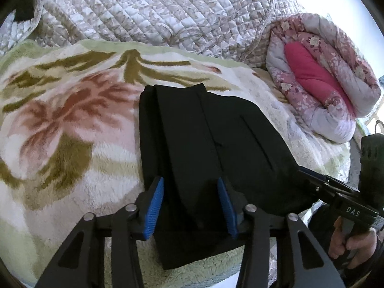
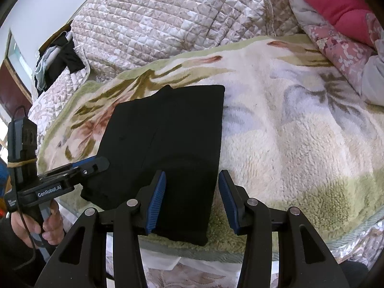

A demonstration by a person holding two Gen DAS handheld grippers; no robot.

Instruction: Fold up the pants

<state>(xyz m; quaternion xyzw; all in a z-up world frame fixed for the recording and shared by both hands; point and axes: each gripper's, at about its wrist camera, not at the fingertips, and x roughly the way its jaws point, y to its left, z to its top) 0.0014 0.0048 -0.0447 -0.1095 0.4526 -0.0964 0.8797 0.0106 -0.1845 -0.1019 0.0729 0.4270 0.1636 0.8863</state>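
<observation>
The left gripper (image 1: 190, 206) stands spread, its 2 blue pads (image 1: 153, 210) either side of the near end of the pants (image 1: 206, 144), holding nothing. The right gripper (image 2: 192, 201) is likewise spread, straddling the right near edge of the pants (image 2: 172, 132), 1 pad over black cloth, the other over the blanket (image 2: 288, 144). The pants lie folded into a black block on the blanket, layers stacked unevenly at the far end. My guess is that a last fold or a tidy-up is in hand: pinch all layers at the near corners together, lift evenly, and lay the end square. It is hard to tell how many layers there are. No containers are in view; only a quilt (image 1: 156, 7) and a pink duvet (image 1: 319, 84) lie beyond.
</observation>
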